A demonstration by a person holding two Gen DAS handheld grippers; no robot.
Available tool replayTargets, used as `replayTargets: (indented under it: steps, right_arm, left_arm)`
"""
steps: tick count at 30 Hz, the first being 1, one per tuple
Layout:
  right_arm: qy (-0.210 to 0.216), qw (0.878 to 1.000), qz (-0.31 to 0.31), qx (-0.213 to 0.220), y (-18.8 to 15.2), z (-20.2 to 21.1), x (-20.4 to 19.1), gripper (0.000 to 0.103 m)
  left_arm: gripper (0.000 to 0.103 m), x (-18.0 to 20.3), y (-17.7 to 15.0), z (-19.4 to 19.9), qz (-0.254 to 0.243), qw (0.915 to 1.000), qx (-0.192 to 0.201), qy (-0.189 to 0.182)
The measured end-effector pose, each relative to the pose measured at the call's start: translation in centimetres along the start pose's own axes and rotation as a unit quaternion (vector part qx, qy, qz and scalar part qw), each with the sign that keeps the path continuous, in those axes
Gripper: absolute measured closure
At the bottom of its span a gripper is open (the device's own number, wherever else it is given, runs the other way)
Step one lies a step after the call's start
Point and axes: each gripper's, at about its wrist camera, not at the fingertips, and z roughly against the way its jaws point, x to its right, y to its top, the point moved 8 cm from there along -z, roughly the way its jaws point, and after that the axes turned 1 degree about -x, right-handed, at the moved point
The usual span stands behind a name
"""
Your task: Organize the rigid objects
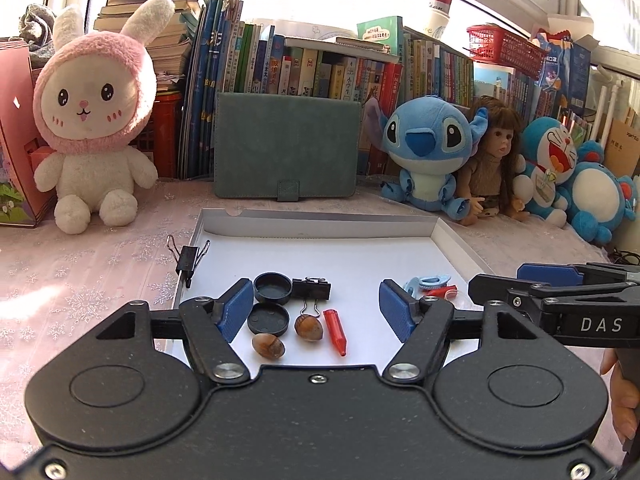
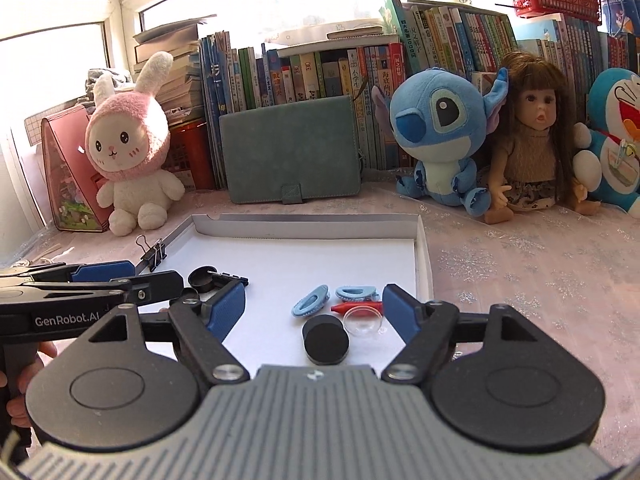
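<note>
A shallow white tray point(image 1: 320, 220) lies on the pink tablecloth. My left gripper point(image 1: 316, 292) hovers open over its near left part, nothing between the blue pads. Below it lie two black caps point(image 1: 273, 289), two acorns point(image 1: 309, 327), a red crayon-like piece point(image 1: 335, 332) and a black binder clip point(image 1: 312, 289). Another binder clip point(image 1: 188, 258) is clipped on the tray's left rim. My right gripper point(image 2: 314, 292) is open over the near right part, above two light blue clips point(image 2: 310, 302), a red piece point(image 2: 358, 307), a clear dome point(image 2: 364, 322) and a black disc point(image 2: 326, 340).
Behind the tray stands a green case point(image 1: 286, 148) against a row of books. A pink rabbit plush point(image 1: 96, 120) sits at the back left. A blue plush point(image 1: 428, 152), a doll point(image 1: 494, 160) and more blue toys sit at the back right. A hand point(image 1: 624, 396) holds the right gripper.
</note>
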Motion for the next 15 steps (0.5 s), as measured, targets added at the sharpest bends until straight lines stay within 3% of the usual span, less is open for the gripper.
replayTargets:
  steps: [6, 15]
  right_arm:
    - [-0.003, 1.000, 0.001, 0.011, -2.1, 2.8, -0.8, 0.015]
    - [-0.030, 0.999, -0.012, 0.015, -5.2, 4.4, -0.7, 0.010]
  left_arm:
    - [0.028, 0.5, -2.4, 3.3, -0.006, 1.0000, 0.004, -0.002]
    - [0.027, 0.3, -6.6, 4.6, 0.020, 0.9989, -0.040, 0.014]
